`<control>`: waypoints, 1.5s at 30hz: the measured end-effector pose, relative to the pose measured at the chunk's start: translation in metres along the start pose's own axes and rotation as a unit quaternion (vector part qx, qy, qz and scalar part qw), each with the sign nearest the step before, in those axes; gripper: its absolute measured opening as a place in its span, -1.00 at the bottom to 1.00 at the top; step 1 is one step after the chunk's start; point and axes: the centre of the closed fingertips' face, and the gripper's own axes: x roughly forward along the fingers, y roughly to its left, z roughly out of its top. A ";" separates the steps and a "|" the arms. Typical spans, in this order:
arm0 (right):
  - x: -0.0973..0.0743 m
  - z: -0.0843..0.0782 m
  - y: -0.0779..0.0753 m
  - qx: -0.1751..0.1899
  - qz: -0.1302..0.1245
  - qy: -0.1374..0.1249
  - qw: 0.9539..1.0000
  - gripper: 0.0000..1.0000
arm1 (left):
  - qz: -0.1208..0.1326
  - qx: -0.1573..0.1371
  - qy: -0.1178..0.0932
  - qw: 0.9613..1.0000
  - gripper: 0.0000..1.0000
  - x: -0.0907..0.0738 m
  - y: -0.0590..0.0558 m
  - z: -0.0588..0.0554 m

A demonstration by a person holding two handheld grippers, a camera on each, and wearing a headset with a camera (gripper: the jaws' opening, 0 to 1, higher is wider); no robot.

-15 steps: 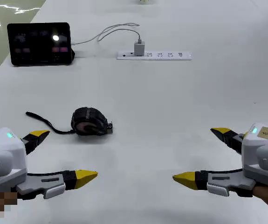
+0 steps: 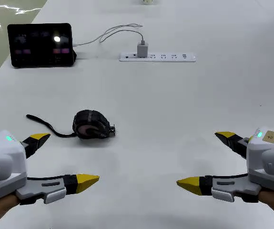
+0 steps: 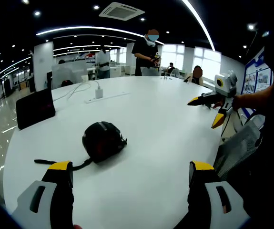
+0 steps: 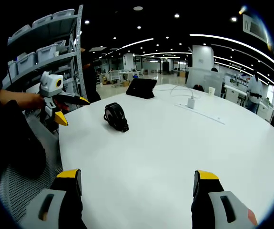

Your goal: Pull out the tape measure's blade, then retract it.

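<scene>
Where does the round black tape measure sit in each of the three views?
Head view: black tape measure left of centre.
Left gripper view: tape measure left of centre, above the jaws.
Right gripper view: tape measure upper left of centre.
Shared landmark: black tablet, in all three.

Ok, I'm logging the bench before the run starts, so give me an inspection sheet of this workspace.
Surface: white table, no spills seen.
Job's things: tape measure lying on the table, blade in, strap trailing left.
Clutter: tablet, power strip with charger.
Grippers: left claw and right claw open, holding nothing.
Cables: white cable from charger to tablet.
Surroundings: people standing beyond the table, shelving.
</scene>
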 end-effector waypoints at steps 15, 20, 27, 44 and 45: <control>0.001 -0.001 0.001 -0.010 0.005 0.002 1.000 0.98 | -0.003 0.006 0.006 1.000 0.98 0.001 0.001 -0.001; 0.002 -0.002 0.001 -0.009 0.008 0.004 1.000 0.98 | -0.005 0.005 0.008 1.000 0.98 0.002 0.001 -0.002; 0.003 -0.001 -0.002 -0.011 0.010 0.007 1.000 0.98 | -0.006 0.007 0.011 1.000 0.98 0.004 0.003 -0.002; 0.008 0.001 -0.009 -0.027 0.025 0.019 0.999 0.94 | -0.008 0.014 0.018 1.000 0.98 0.006 0.013 0.000; 0.008 0.001 -0.010 -0.028 0.026 0.020 0.999 0.94 | -0.008 0.015 0.018 1.000 0.98 0.006 0.014 0.002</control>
